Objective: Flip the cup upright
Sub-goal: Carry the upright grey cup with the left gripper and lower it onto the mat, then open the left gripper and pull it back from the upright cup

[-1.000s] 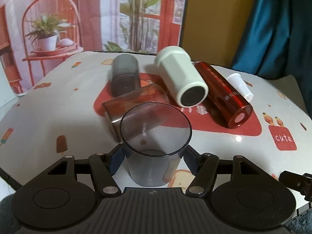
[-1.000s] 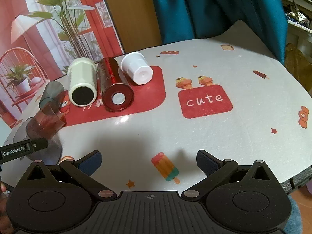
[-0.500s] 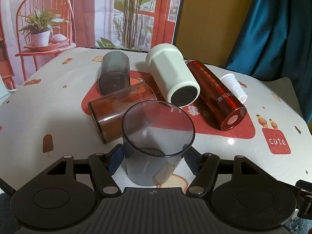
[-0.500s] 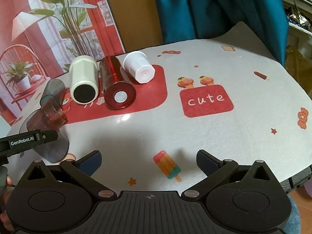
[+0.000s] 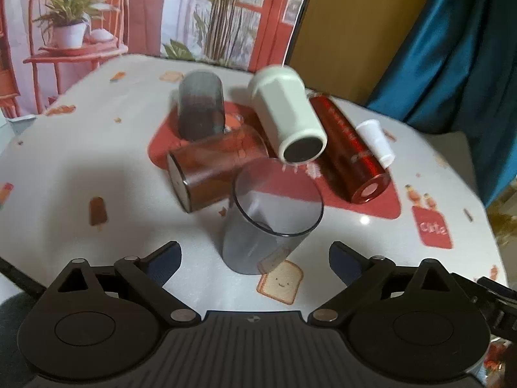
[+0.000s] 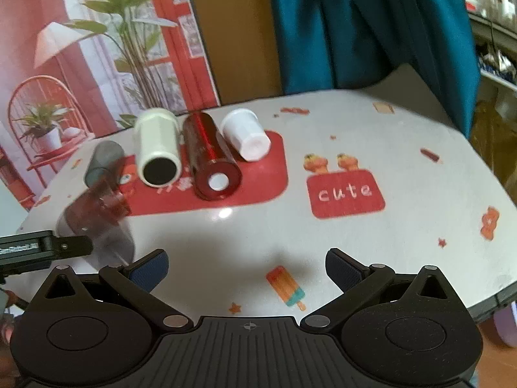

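Left gripper point(image 5: 255, 253) fingers spread wide, nothing between the pads. Grey cup point(image 5: 269, 216) stands mouth-up on the table point(image 5: 80, 168), just ahead of the fingers, touching neither, leaning slightly. Brown cup point(image 5: 213, 169) lies on its side right behind it, another grey cup point(image 5: 200, 110) further back. White cup point(image 5: 287, 119), red bottle point(image 5: 349, 152) and small white cup point(image 5: 374, 142) lie in a row on the red patch. Right gripper point(image 6: 247, 265) also wide and empty, over bare tablecloth near the popsicle print point(image 6: 286, 286).
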